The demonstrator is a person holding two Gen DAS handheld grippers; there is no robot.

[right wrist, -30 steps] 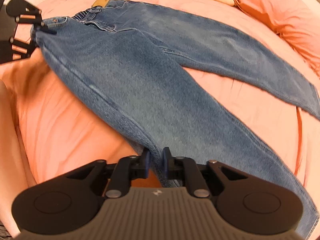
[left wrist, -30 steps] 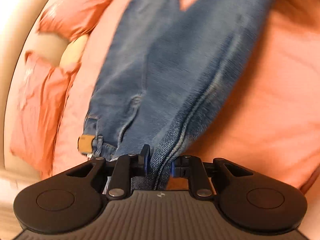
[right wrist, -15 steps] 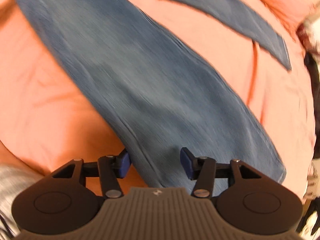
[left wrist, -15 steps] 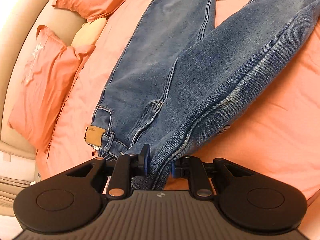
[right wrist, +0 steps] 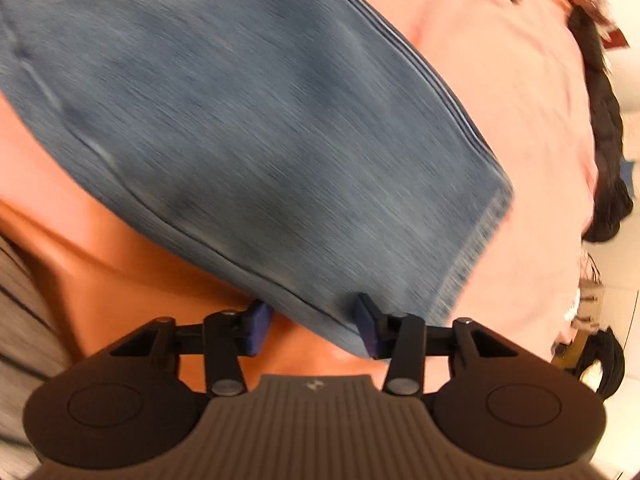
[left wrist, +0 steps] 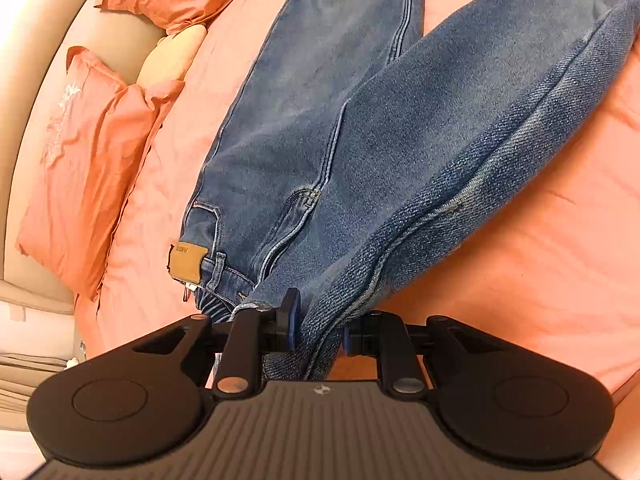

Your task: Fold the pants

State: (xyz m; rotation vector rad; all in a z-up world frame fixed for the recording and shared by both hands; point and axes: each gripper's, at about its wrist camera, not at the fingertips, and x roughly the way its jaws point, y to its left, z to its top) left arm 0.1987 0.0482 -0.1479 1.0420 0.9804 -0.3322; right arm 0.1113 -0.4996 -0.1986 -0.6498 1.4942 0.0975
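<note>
1. Denim makes up the blue jeans, which lie spread on a salmon-pink bed sheet, waist end toward the left wrist camera and legs running away from it.
2. At the waistband sits a tan leather patch; it bears small print, too small to read.
3. Two salmon-pink pillows with pale embroidered sprigs lean at the bed's edge, with a cream cushion between them.
4. The left gripper is clamped on the folded side seam of the jeans by the waist, its blue pads pressing the cloth.
5. The right gripper stands with jaws apart at the lower edge of a trouser leg near its hem; the edge lies between the pads, which do not pinch it. Its jaws have just been closing a little, having sprung wide from a tight grip a second ago.
6. Compared with a second ago, the right wrist view has gone from the whole spread garment to the hem end, blurred.
</note>
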